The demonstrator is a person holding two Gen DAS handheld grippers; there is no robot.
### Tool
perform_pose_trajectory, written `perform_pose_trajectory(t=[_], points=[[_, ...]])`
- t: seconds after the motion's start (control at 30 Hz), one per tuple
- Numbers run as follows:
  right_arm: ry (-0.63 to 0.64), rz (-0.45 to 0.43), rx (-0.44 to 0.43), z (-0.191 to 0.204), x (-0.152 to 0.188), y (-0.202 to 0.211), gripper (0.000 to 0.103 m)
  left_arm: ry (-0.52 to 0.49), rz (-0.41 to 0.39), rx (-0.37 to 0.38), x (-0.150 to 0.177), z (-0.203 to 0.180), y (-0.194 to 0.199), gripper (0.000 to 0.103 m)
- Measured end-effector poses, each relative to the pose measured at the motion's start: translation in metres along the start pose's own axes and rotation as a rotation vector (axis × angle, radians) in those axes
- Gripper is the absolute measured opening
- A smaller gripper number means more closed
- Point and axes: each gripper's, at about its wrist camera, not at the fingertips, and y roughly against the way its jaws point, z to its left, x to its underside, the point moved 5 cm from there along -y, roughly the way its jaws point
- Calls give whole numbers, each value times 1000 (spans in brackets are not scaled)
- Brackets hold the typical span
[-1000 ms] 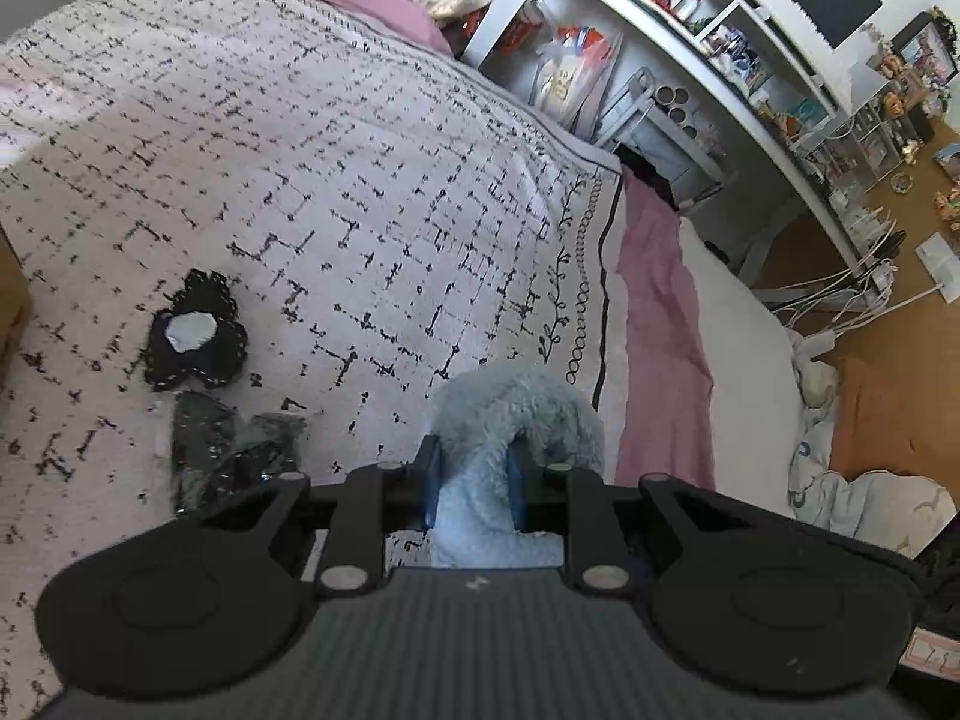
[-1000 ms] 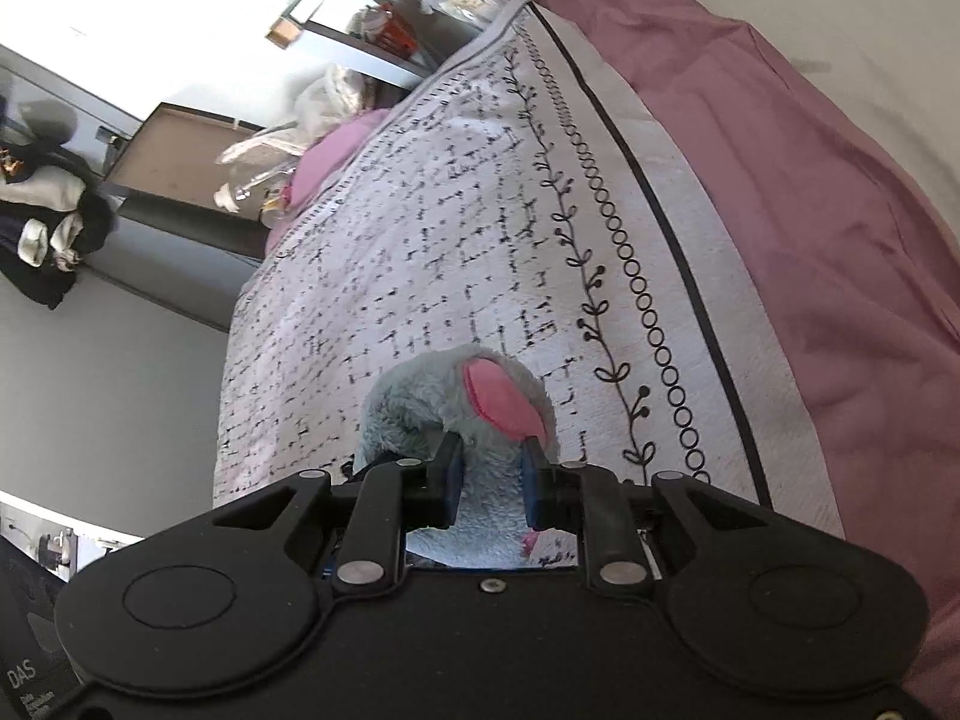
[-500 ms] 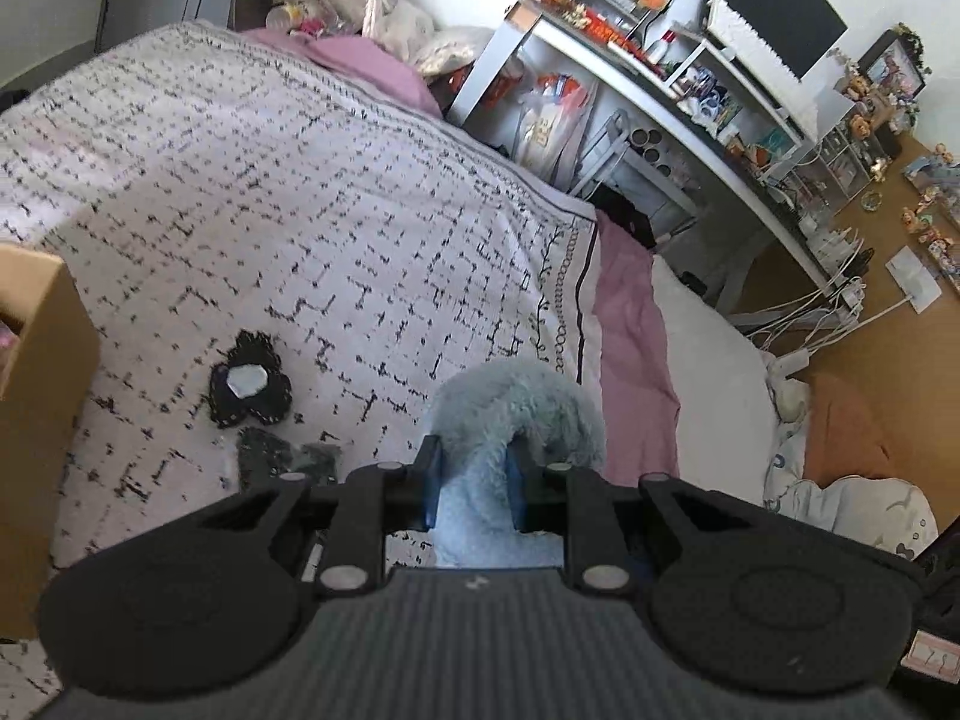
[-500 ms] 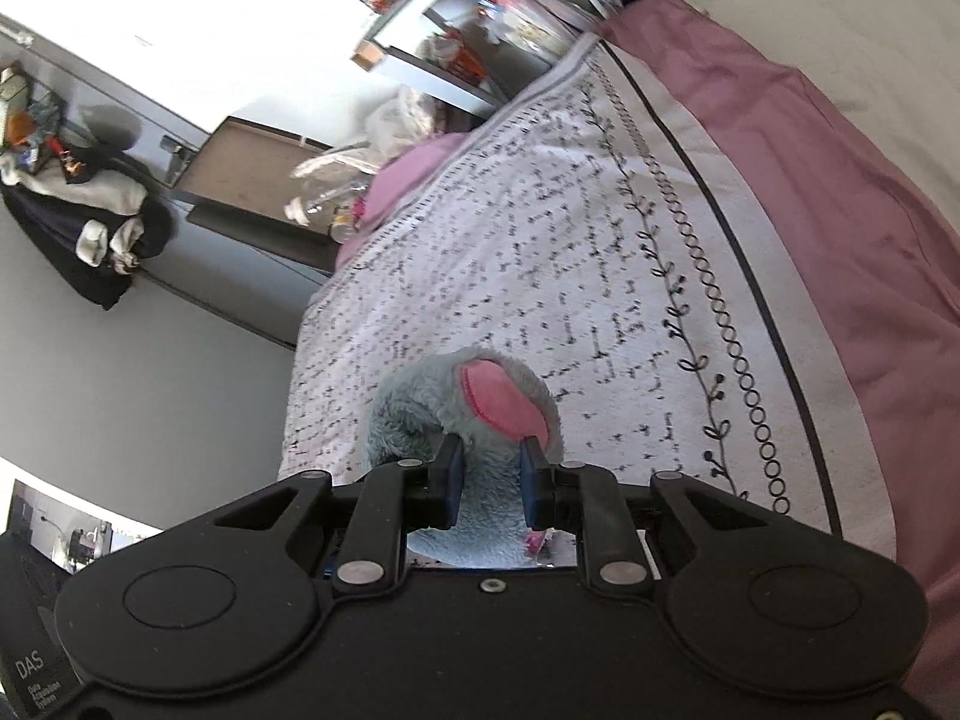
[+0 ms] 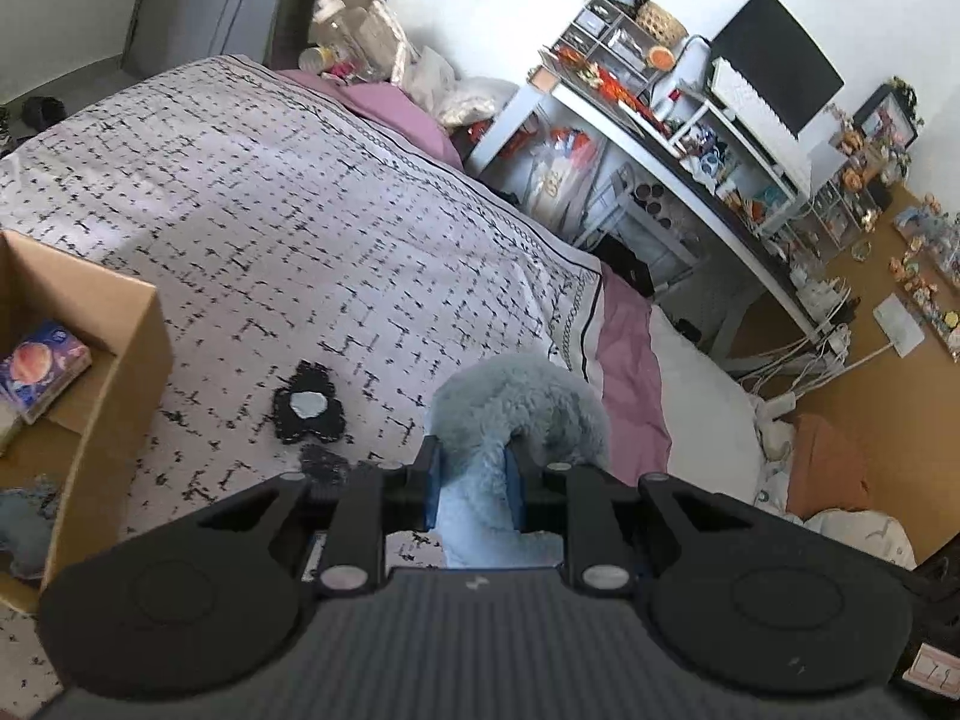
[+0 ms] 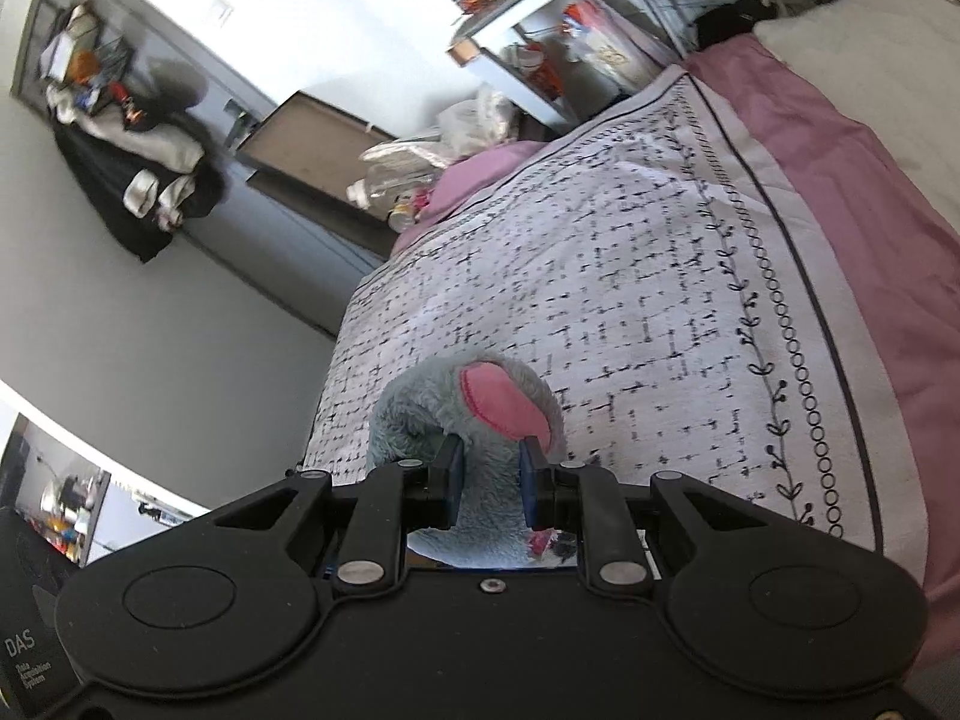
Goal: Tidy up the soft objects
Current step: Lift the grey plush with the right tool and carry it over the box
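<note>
Both grippers carry one grey plush toy (image 5: 516, 414) above the bed (image 5: 252, 222). The left gripper (image 5: 471, 489) has its fingers clamped on a fuzzy grey limb that curls up and over just ahead of the fingertips. The right gripper (image 6: 489, 489) has its fingers pinched on a grey part whose pink-lined ear (image 6: 501, 402) folds over just beyond the right-hand fingertip. The toy hangs in the air between the two grips, off the bedspread.

To the left of the left fingers stands an open cardboard box (image 5: 114, 372) with a small printed packet (image 5: 42, 369) and something grey inside; that looks like the destination. Ahead and left of those fingers, a black lace piece (image 5: 307, 405) lies on the cover.

The risks, as I judge them: plush compresses, so a thin limb could slide out of either pinch if the hands pull apart. A low swing toward the box could catch its near wall, or drag the lace piece
</note>
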Motion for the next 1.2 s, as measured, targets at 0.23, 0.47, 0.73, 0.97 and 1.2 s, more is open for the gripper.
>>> perform_pose_trajectory(t=[0.23, 0.47, 0.73, 0.97, 1.2], points=[[33, 8, -13, 25, 15, -4, 19, 22, -18, 3, -6, 24, 20, 21], [97, 23, -11, 56, 33, -15, 19, 61, -37, 1, -12, 55, 38, 21], [130, 54, -13, 82, 51, -31, 19, 111, -44, 9, -17, 92, 50, 21], [156, 56, -11, 106, 64, -45, 19, 146, -58, 18, -27, 120, 58, 21], [150, 81, -28, 128, 75, -66, 20, 168, -65, 7, -41, 150, 64, 21]])
